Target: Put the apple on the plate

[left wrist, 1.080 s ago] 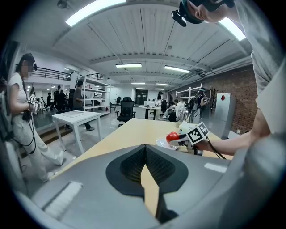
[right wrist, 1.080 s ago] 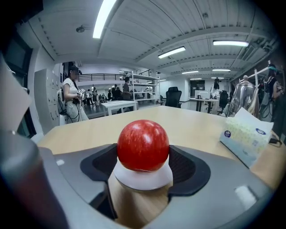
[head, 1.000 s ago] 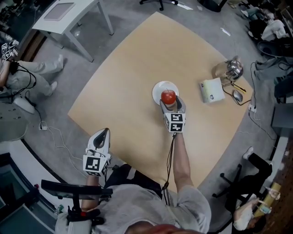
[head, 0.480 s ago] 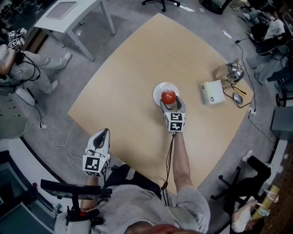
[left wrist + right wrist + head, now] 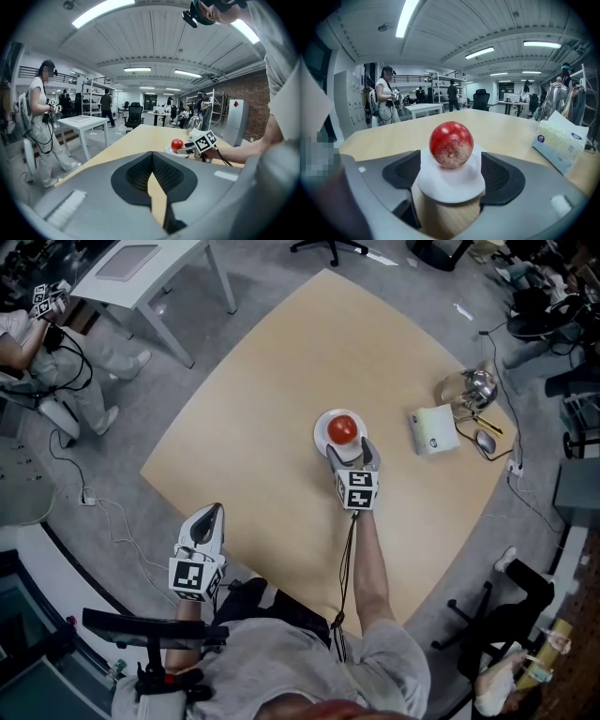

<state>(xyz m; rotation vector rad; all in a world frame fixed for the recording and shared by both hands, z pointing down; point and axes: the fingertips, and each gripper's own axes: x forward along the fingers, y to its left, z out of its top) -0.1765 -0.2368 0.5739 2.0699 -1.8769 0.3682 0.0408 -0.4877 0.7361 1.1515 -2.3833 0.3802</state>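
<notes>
The round apple [image 5: 343, 428], no long axis showing, sits on the plate [image 5: 323, 433] at the middle of the worktop [image 5: 272, 390]. The right gripper [image 5: 352, 452], tilted downward, has just been opening its jaws, which flank the apple without touching it. The left gripper [image 5: 212, 512], jaws closed and empty, is at the near edge.

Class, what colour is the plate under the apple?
White; the plate shows best in the right gripper view.

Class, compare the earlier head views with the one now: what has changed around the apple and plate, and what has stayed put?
The right gripper has just opened its jaws and let go of the apple, which now sits free on the plate, slightly farther from the jaws. Both grippers kept their place; the left gripper stays shut near the table's edge.
</notes>
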